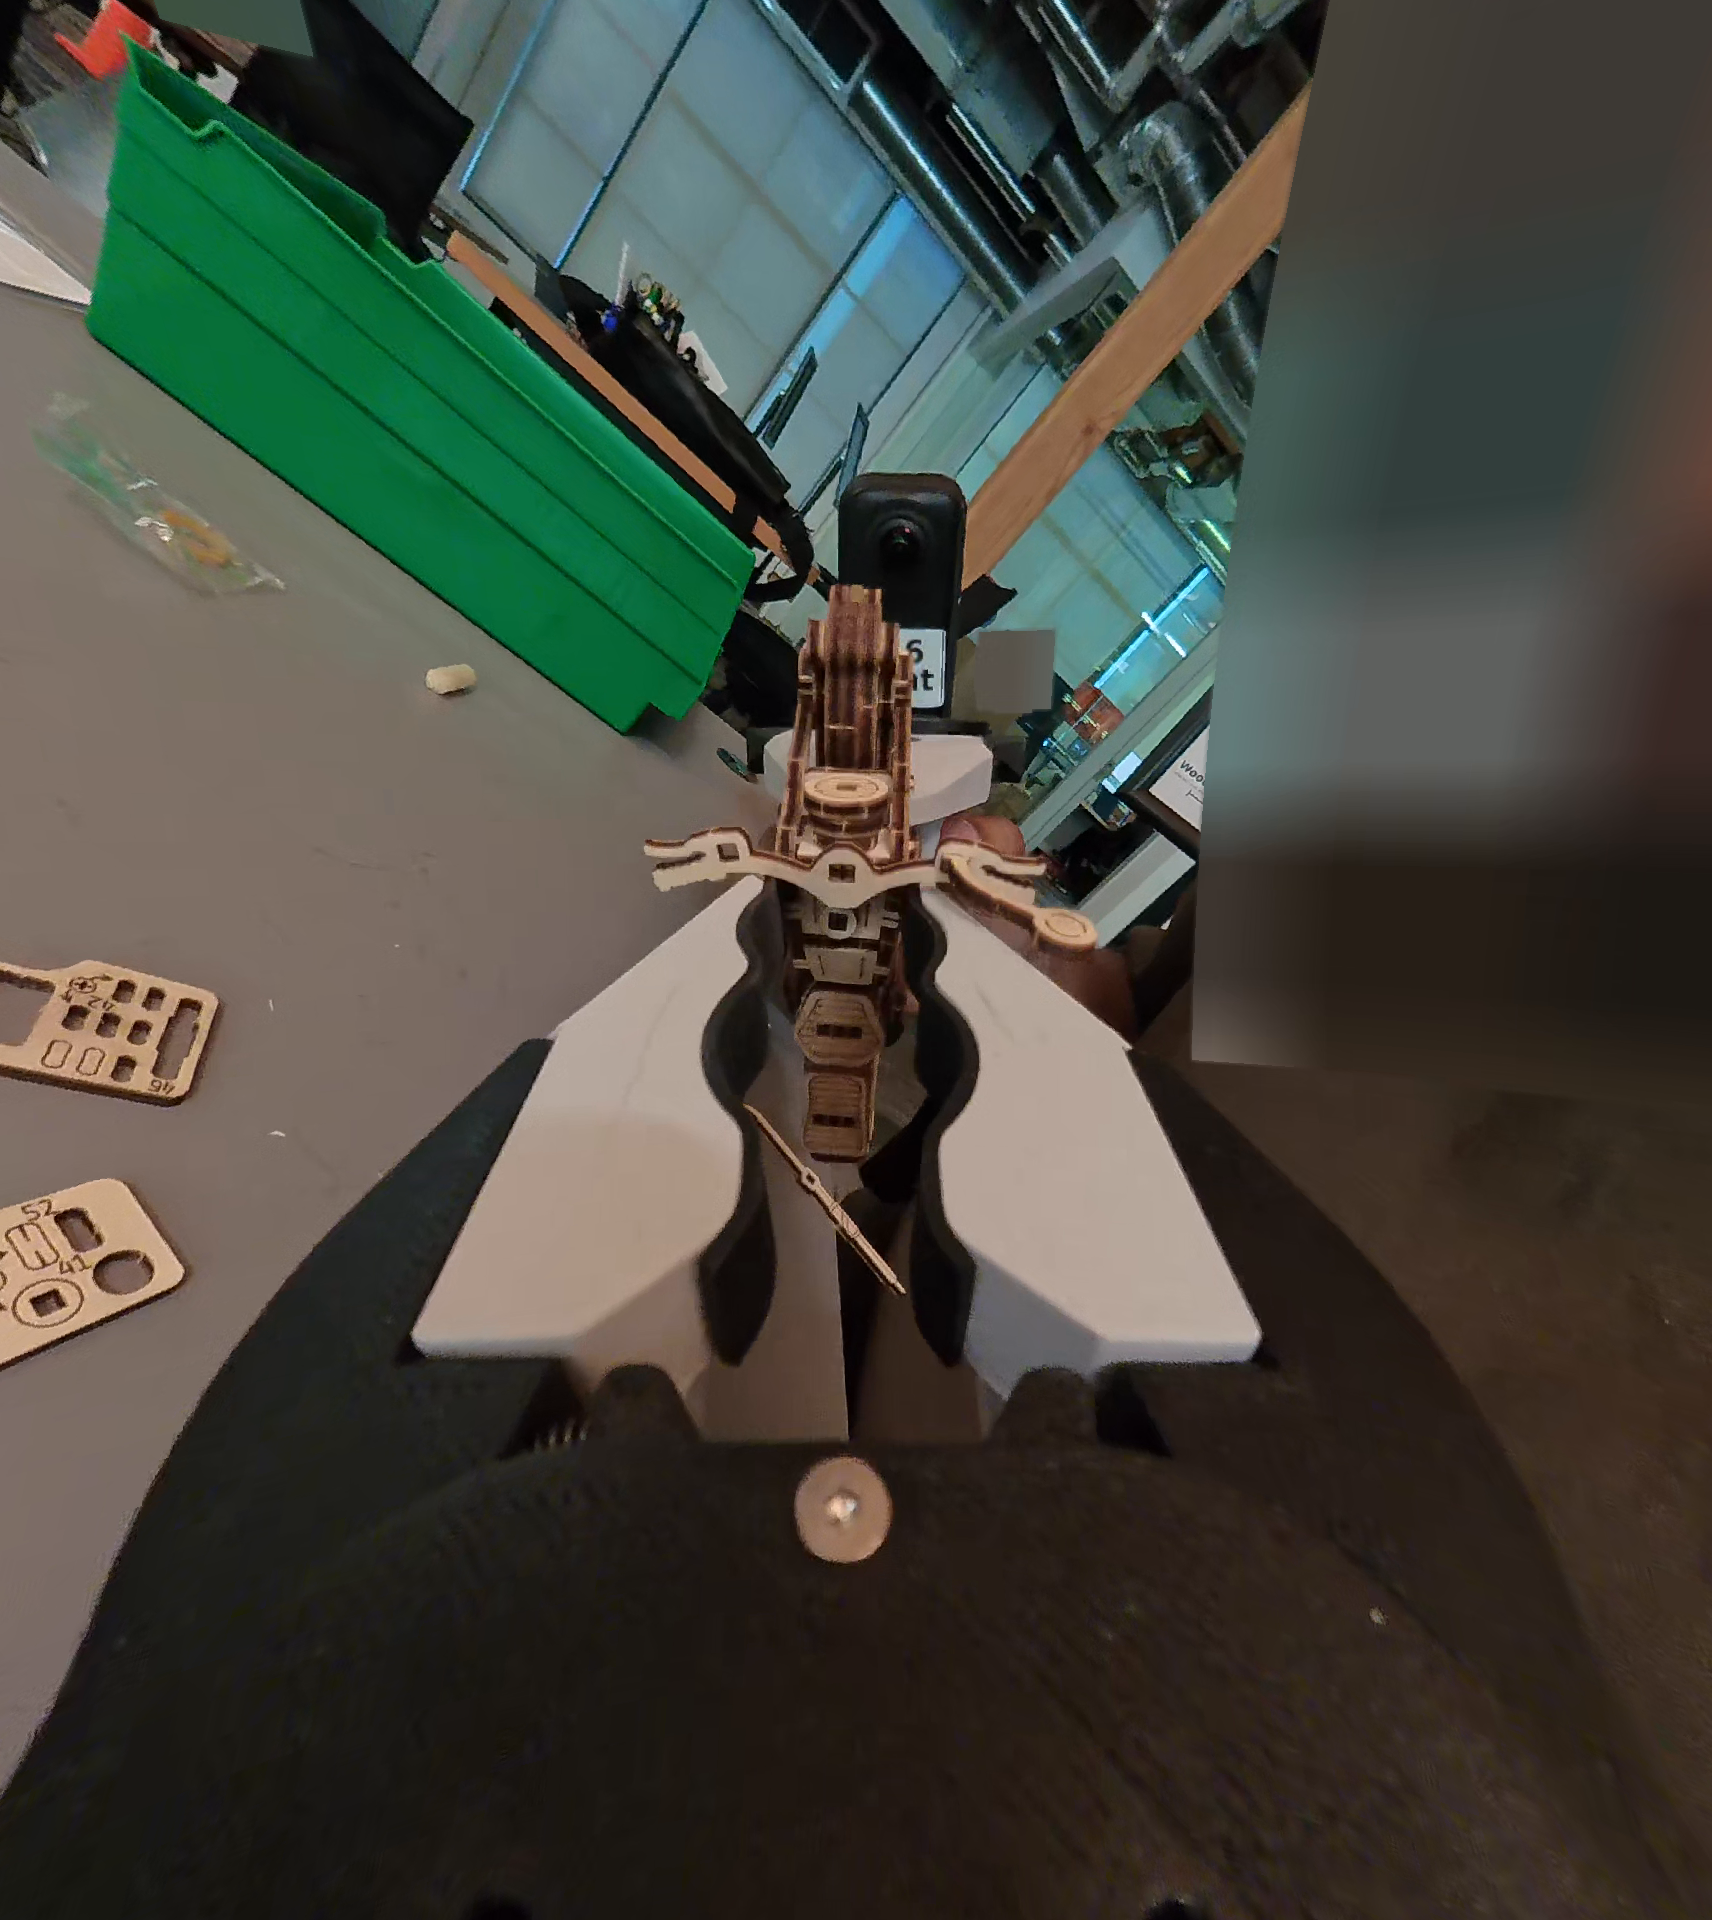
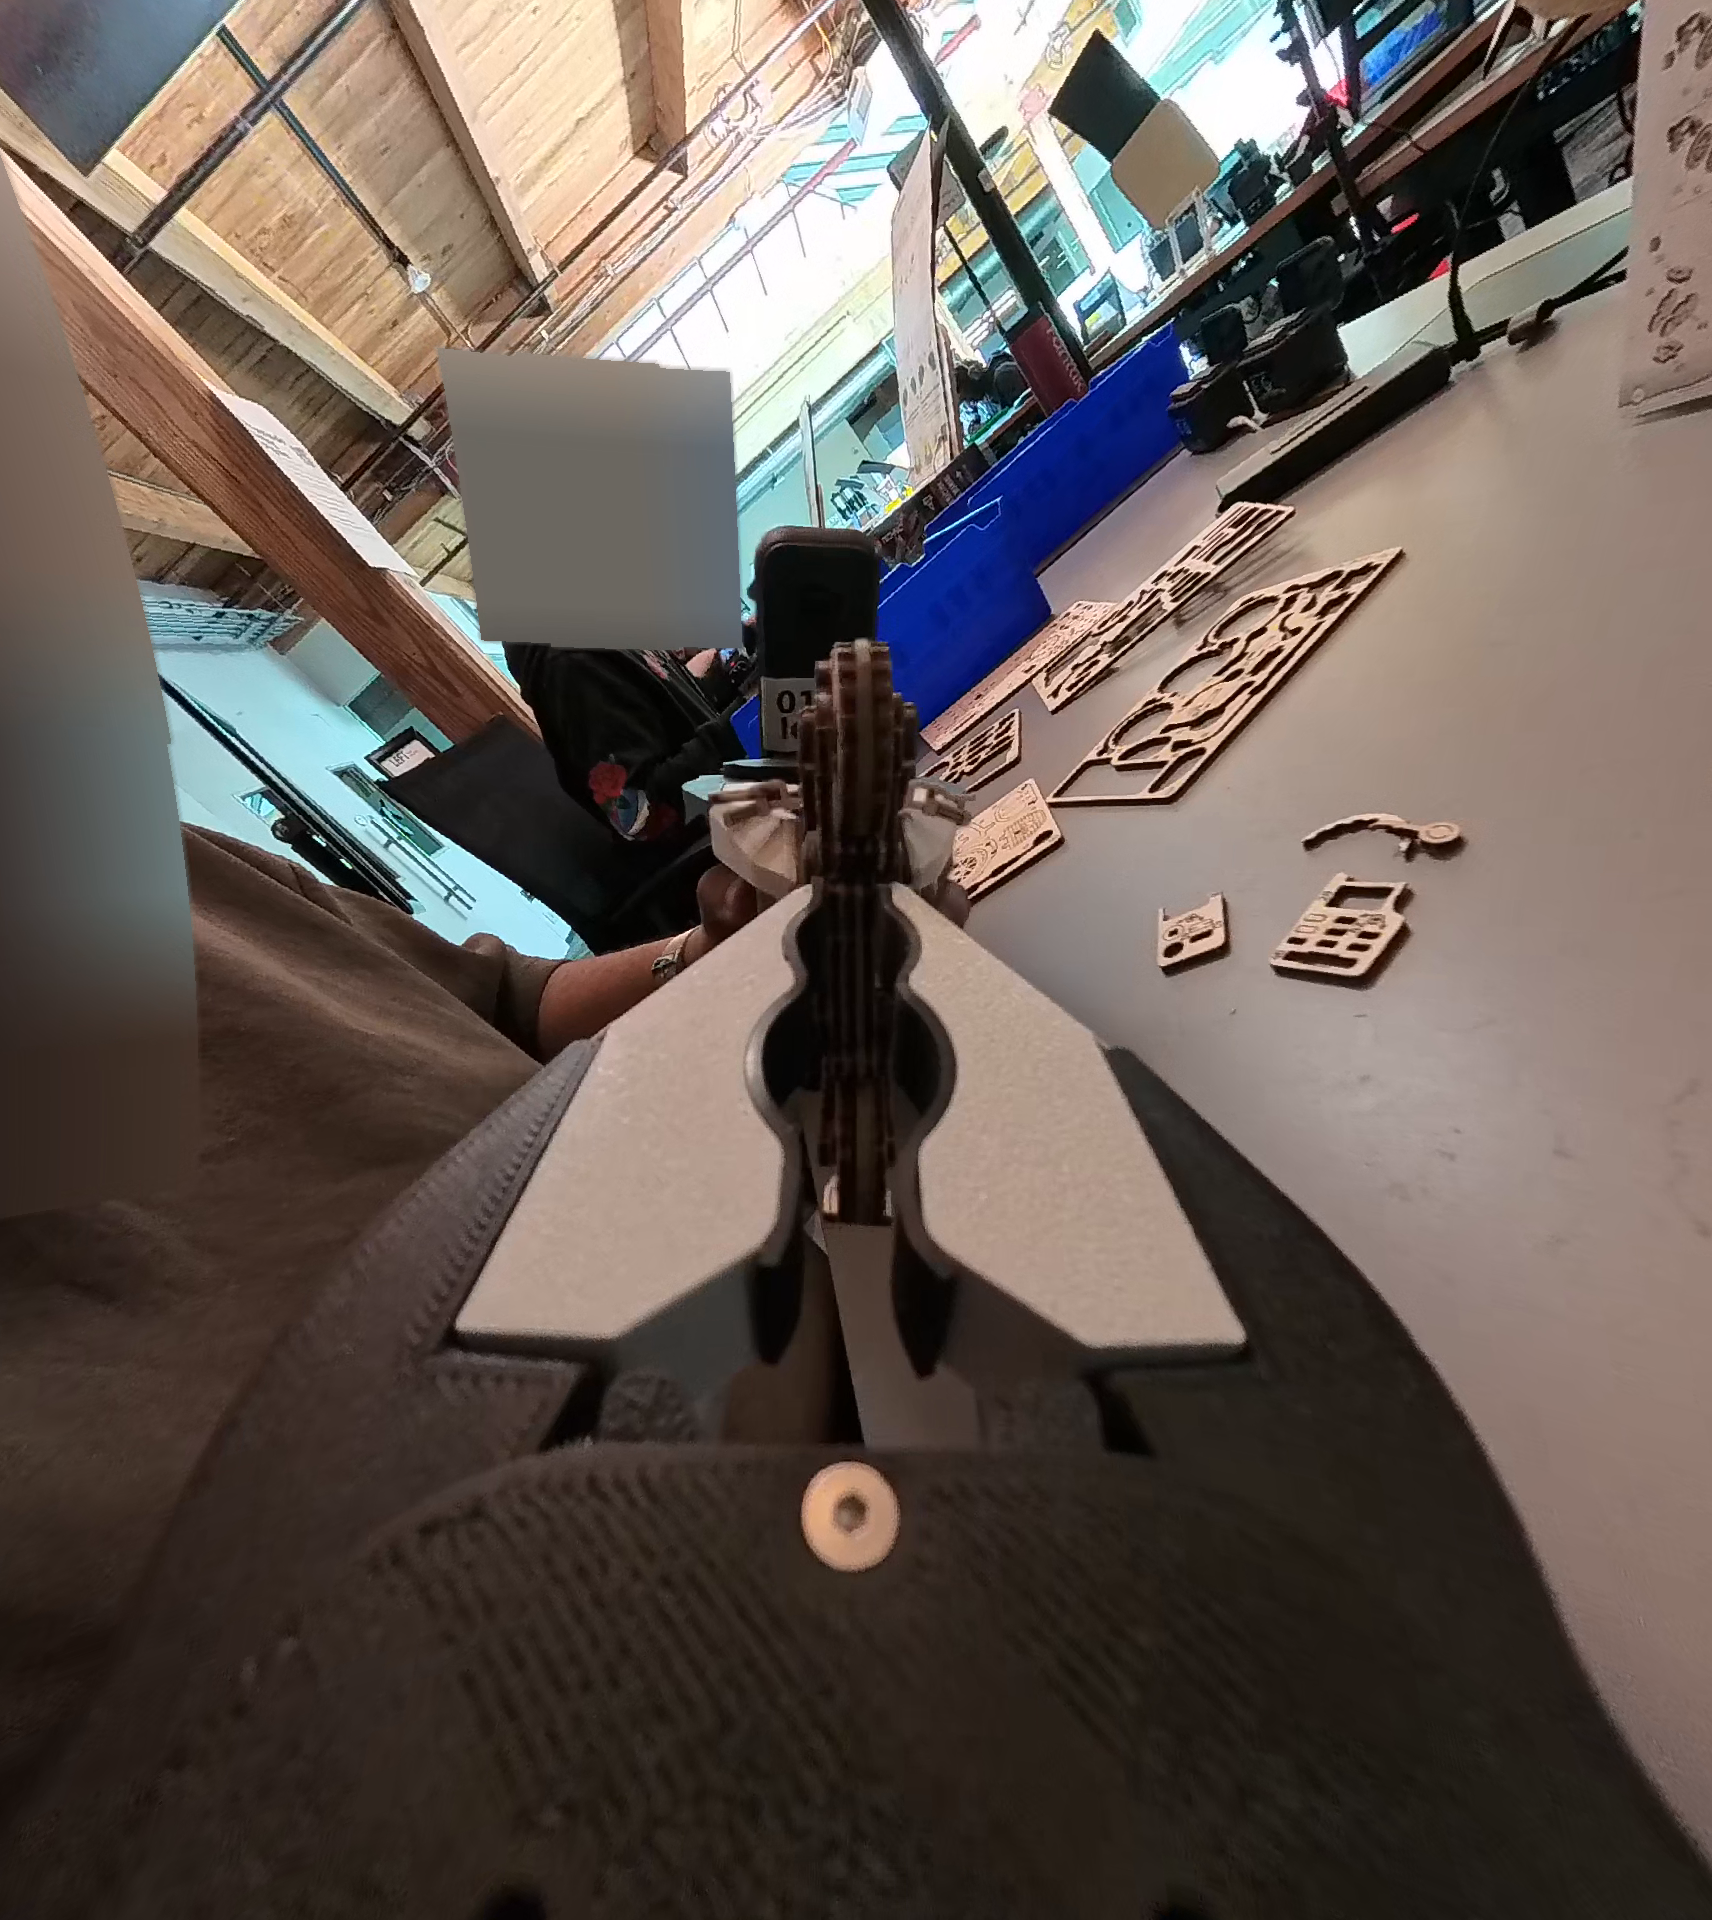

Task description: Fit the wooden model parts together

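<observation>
A wooden model (image 1: 844, 810) of layered brown plywood with pale handlebar-like arms is held in the air between both grippers. My left gripper (image 1: 841, 904) is shut on its near end; a thin wooden sliver (image 1: 826, 1205) lies between the fingers. The right gripper (image 1: 935, 769) holds the far end beyond it. In the right wrist view, my right gripper (image 2: 852, 904) is shut on the model's (image 2: 852, 748) layered edge, and the left gripper (image 2: 836, 831) faces it from the other side.
On the grey table (image 1: 260, 831) are a green bin (image 1: 395, 416), two punched wooden offcuts (image 1: 73, 1029), a plastic bag (image 1: 145, 509), a blue bin (image 2: 987, 582), wooden part sheets (image 2: 1216, 686) and a loose curved part (image 2: 1382, 831). A brown sleeve (image 2: 312, 1039) fills the left. Both grippers' tips are close together, under 4 cm apart.
</observation>
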`<state>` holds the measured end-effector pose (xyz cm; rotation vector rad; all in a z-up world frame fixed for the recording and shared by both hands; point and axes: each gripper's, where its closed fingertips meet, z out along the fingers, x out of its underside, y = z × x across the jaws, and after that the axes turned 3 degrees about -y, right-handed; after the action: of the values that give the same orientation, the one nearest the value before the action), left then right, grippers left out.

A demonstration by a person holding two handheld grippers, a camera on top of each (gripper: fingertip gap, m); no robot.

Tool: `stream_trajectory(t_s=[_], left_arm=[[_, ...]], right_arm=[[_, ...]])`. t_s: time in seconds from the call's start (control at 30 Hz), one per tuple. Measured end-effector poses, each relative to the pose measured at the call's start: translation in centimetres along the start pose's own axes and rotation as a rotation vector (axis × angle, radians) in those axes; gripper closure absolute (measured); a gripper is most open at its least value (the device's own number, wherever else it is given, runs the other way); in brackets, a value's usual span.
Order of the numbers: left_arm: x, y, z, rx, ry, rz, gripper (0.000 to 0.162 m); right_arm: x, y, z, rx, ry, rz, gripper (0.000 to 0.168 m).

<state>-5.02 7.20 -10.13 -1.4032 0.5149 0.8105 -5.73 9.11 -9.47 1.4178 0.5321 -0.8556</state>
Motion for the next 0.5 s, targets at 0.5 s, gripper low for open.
stream_trajectory(t_s=[0.5], left_arm=[[-0.35,-0.32,0.28,0.000,-0.028,0.001,0.143]], right_arm=[[-0.50,0.30,-0.17,-0.013,-0.029,-0.007,0.162]])
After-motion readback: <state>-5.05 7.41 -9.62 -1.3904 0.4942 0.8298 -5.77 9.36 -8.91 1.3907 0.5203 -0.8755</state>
